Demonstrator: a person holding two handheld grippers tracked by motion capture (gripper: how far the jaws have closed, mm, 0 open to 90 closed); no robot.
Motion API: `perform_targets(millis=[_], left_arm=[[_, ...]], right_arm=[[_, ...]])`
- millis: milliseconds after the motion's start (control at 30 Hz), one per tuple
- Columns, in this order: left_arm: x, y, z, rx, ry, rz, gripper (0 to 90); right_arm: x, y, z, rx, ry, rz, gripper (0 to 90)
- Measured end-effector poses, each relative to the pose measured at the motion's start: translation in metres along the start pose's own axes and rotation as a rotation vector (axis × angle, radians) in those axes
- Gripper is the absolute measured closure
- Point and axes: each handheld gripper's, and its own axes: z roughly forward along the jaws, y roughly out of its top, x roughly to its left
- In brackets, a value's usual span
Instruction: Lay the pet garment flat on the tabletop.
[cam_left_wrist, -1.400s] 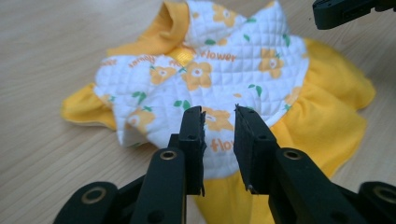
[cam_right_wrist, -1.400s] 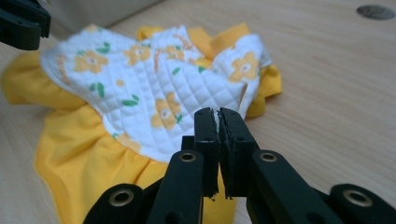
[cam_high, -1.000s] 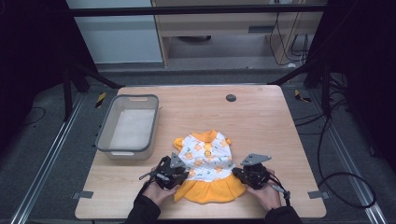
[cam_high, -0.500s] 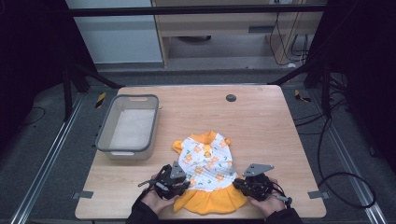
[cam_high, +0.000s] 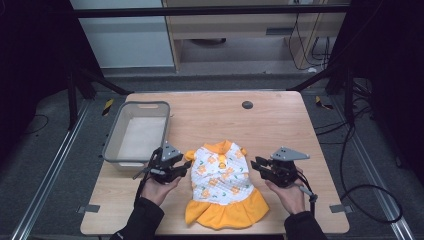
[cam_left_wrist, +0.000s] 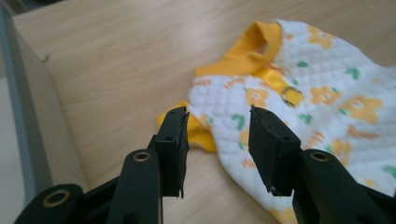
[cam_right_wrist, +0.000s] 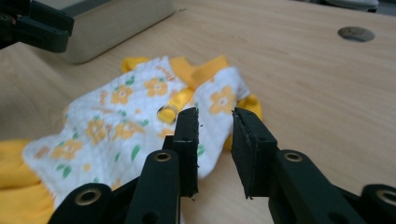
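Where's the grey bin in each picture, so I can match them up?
High view: the grey bin sits left of centre on the table, beyond the left gripper.
Left gripper view: its wall runs down the left edge.
Right gripper view: its corner shows top left.
Shared landmark: the little dress.

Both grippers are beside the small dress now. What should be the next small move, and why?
Probably bring both grippers back down to the dress for a new grip. The left gripper and right gripper have just been opening, with nothing between the jaws, and the dress lies flat on the table, beside the bin.
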Motion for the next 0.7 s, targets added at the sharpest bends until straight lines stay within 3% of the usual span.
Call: perform_targets(millis=[167,200,300,467,567,700], left_arm=[[0.007,0.01,0.02,0.009,0.044,-0.004,55.1],[0.012,0.012,0.032,0.028,0.062,-0.022,54.6],[0.014,0.013,0.042,0.046,0.068,-0.037,54.3],[0.015,0.008,0.067,0.121,0.091,-0.028,53.9],[0.014,0.006,0.073,0.144,0.105,-0.023,54.9],[0.014,0.0,0.081,0.168,0.102,-0.03,56.2]], right_arm=[[-0.01,0.016,0.024,0.01,-0.032,0.017,69.6],[-0.012,0.018,0.03,0.012,-0.038,0.024,69.2],[-0.018,0.019,0.042,0.028,-0.059,0.039,69.0],[-0.033,0.011,0.078,0.121,-0.123,0.055,68.8],[-0.038,0.007,0.088,0.145,-0.129,0.069,68.6],[-0.042,-0.002,0.104,0.158,-0.098,0.084,68.4]])
